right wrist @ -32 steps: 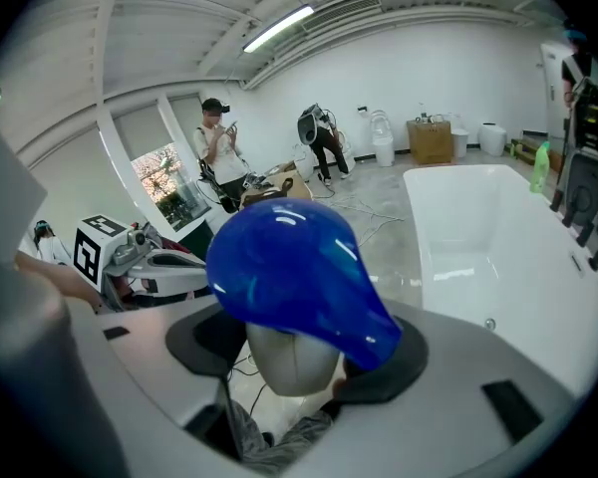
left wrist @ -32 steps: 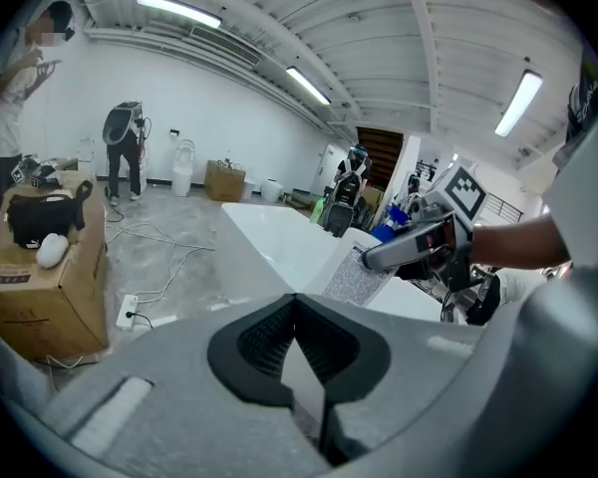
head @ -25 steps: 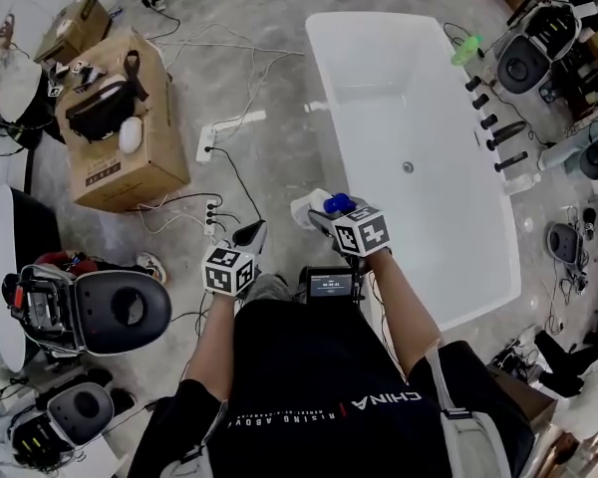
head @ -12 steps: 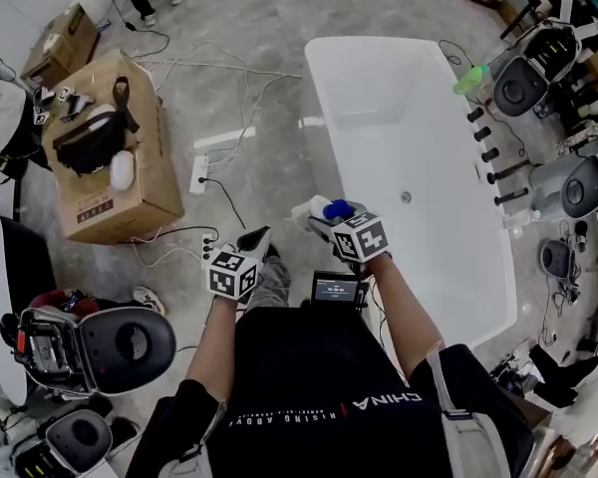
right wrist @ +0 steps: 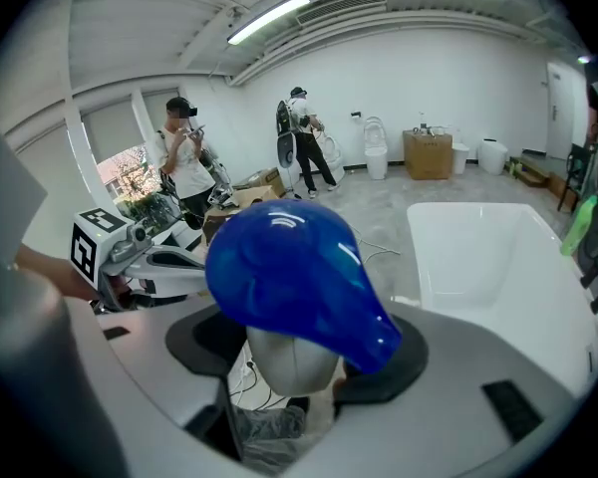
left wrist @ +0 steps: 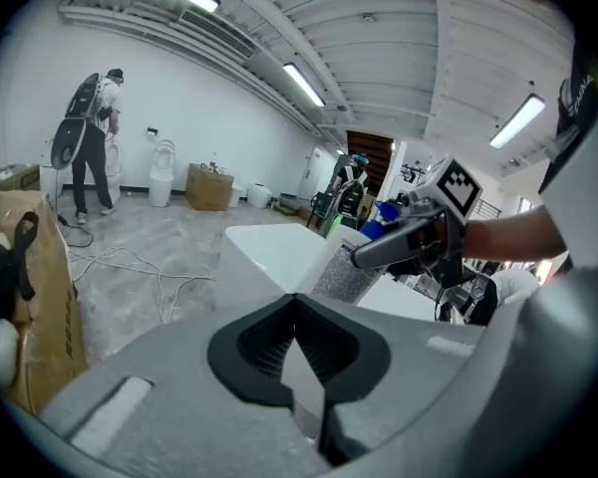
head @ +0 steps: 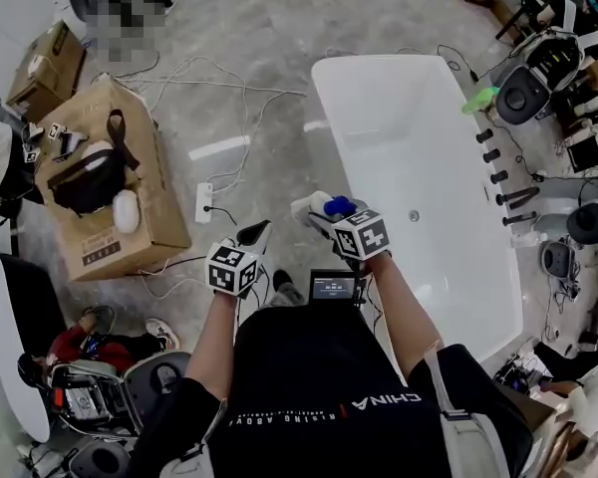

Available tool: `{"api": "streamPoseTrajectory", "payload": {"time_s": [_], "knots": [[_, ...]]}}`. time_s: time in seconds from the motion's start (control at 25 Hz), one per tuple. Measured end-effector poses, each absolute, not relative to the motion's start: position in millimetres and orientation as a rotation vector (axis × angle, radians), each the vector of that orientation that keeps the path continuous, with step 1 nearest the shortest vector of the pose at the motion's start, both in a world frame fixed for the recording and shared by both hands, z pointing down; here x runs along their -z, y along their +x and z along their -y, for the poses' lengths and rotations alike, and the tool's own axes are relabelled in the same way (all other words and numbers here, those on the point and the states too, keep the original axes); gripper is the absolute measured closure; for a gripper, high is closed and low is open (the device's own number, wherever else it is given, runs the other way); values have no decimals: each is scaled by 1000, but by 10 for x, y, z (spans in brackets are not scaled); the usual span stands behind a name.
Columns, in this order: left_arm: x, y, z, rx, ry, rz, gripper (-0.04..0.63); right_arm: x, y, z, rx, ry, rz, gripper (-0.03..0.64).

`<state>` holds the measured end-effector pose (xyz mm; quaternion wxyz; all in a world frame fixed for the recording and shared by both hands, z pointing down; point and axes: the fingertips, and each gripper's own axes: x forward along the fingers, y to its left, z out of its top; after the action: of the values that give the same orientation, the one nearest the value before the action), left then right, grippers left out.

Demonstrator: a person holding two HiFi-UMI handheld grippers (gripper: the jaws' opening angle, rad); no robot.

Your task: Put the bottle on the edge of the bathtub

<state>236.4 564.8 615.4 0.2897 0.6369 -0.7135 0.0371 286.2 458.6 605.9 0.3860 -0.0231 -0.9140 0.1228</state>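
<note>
Walking forward has brought the white oval bathtub (head: 324, 118) nearer. The right tool (head: 329, 215) clamps the pale, blue-capped plastic bottle (head: 309, 210) beside its rim; the left tool (head: 251, 235) is narrow and empty. Set the bottle upright, centred on the rim, before letting go.

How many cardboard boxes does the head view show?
2. A large box left of the bathtub, a black bag on top; a smaller box beyond it, at the left edge. Others may be hidden.

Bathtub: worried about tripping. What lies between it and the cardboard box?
Head view: a white power strip and loose cables on the floor between bathtub and cardboard box.
</note>
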Motion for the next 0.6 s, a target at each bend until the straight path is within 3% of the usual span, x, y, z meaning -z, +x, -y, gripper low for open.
{"api": "streamPoseTrajectory", "payload": {"time_s": [0.6], "knots": [[-6318,1187,-5073,-85,1690,1876,586,-6256,1728,-4009,-349,-46,2307,342]]}}
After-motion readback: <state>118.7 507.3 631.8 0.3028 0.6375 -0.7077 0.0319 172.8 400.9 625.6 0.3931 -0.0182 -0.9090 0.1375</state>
